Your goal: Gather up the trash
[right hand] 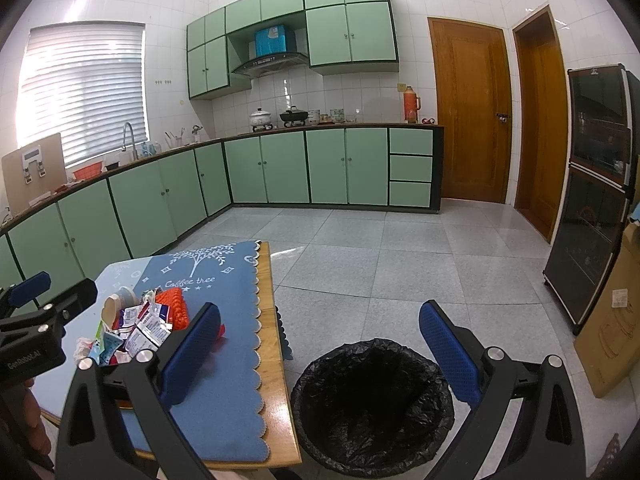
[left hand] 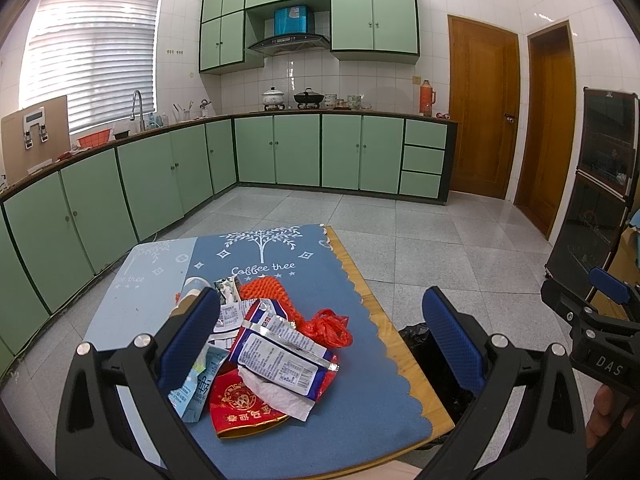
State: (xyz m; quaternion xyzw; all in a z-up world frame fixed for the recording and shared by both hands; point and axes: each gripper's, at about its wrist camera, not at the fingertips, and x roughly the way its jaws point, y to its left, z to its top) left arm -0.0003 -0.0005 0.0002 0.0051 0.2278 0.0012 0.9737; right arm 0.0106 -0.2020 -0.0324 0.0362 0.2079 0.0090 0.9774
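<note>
A heap of trash (left hand: 264, 348) lies on the blue table mat (left hand: 360, 400): foil snack wrappers, a red packet (left hand: 244, 408), a white tissue (left hand: 276, 394), a red plastic bag (left hand: 330, 326) and an orange net (left hand: 268, 286). My left gripper (left hand: 320, 344) hangs open above the heap, with nothing between its blue pads. The right wrist view shows the same heap (right hand: 136, 328) at the left. My right gripper (right hand: 320, 356) is open and empty over the bin (right hand: 372, 404), which is lined with a black bag and stands on the floor beside the table.
The small wooden table (right hand: 280, 392) has its right edge next to the bin. Green cabinets (left hand: 280, 152) run along the back and left walls. A dark glass cabinet (right hand: 596, 200) and a cardboard box (right hand: 612, 328) stand at the right. Grey tiled floor (right hand: 400, 264) lies beyond.
</note>
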